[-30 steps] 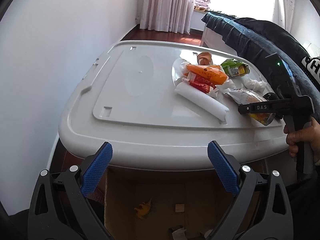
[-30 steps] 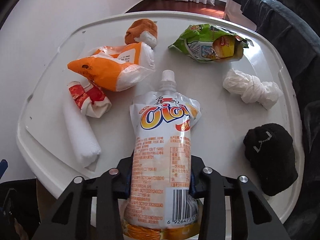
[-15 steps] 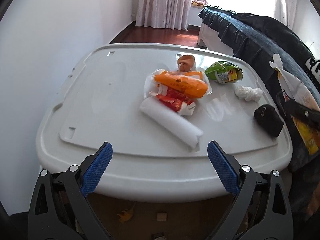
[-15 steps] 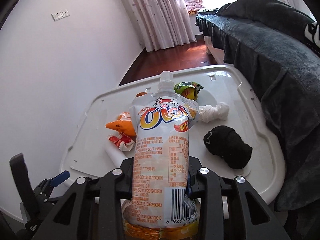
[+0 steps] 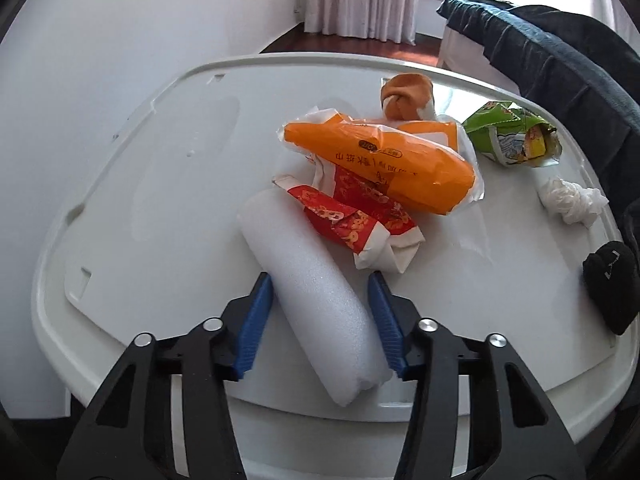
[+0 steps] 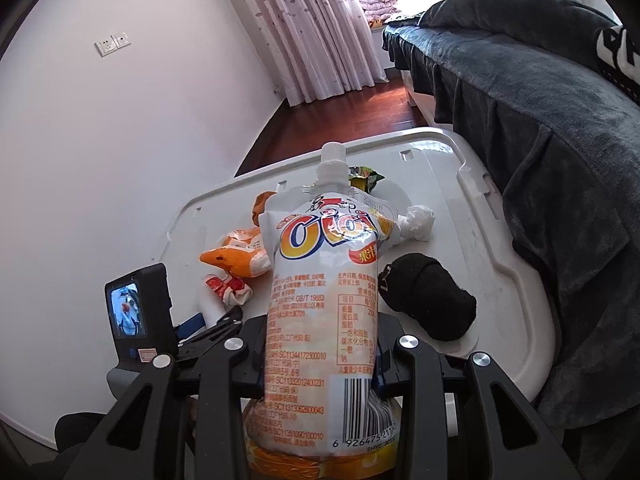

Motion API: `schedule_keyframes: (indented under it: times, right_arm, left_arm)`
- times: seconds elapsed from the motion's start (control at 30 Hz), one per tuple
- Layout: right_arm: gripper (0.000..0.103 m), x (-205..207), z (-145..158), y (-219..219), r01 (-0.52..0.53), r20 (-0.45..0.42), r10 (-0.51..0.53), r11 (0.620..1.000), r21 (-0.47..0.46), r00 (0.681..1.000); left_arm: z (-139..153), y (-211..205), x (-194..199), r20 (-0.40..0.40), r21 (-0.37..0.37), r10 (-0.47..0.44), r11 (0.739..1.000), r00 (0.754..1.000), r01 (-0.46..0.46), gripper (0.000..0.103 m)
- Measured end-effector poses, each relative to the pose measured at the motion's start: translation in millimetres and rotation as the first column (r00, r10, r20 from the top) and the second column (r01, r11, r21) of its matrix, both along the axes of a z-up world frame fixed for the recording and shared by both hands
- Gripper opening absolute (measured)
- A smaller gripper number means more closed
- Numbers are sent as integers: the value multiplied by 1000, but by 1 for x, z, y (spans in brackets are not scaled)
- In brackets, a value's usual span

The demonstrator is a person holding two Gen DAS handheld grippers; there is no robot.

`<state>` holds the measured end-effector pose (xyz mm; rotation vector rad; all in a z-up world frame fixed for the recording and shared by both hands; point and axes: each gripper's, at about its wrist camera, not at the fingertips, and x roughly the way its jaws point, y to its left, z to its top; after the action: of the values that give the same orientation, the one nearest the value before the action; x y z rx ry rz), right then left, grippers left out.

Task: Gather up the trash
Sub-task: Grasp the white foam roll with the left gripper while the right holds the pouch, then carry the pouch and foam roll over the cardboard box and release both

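My left gripper [image 5: 320, 288] is open, its blue pads on either side of a white foam roll [image 5: 312, 296] lying on the white bin lid [image 5: 140, 208]; whether they touch it I cannot tell. Behind the roll lie a red wrapper [image 5: 352, 220], an orange bag [image 5: 384, 164], a brown knotted piece [image 5: 406, 92], a green snack bag [image 5: 512, 136], a white crumpled tissue [image 5: 570, 200] and a black sock [image 5: 610, 280]. My right gripper [image 6: 320, 344] is shut on a white and orange juice pouch [image 6: 324, 300], held up off the lid.
A dark blanket-covered bed [image 6: 540, 140] runs along the right of the lid. A white wall [image 6: 120, 160] stands to the left. Curtains [image 6: 312, 28] and wood floor [image 6: 340, 120] lie beyond. The left gripper's body with its screen [image 6: 136, 312] shows in the right wrist view.
My left gripper moved forward over the lid and narrowed around the foam roll. My right gripper lifted the juice pouch off the lid and pulled back.
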<state>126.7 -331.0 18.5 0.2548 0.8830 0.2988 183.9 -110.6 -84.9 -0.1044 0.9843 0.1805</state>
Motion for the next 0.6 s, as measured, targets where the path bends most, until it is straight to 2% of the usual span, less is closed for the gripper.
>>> schedule_keyframes:
  times: [0.07,0.17,0.27,0.37,0.5,0.6]
  right_arm:
    - [36,1,-1,4,-9,-5,9,1000,-3,1000]
    - [36,4,-3,8,-14,-10,14,1000,-10,1000]
    - [36,6,-5,13,-16,-14,16,1000,-10,1000]
    - [36,8,-6,23,-36,-5,36,999,-21,999]
    - [36,1,1,42,-76,59,79,995,-60,995]
    - [36,-15,8,56,-123,107,128,991,-54,986]
  left_arm:
    - [0,11,-3,25,-20,-38,999,999,39,30]
    - [4,28,-10,65,-76,-107,991,992,112,19]
    - [18,33,-20,85,-48,-160,985,983,165,17]
    - [45,39,-42,127,-8,-210,977,969,213,17]
    - [81,44,-71,167,-11,-208,977,964,213,17]
    - [104,47,-97,181,-10,-201,979,963,206,17]
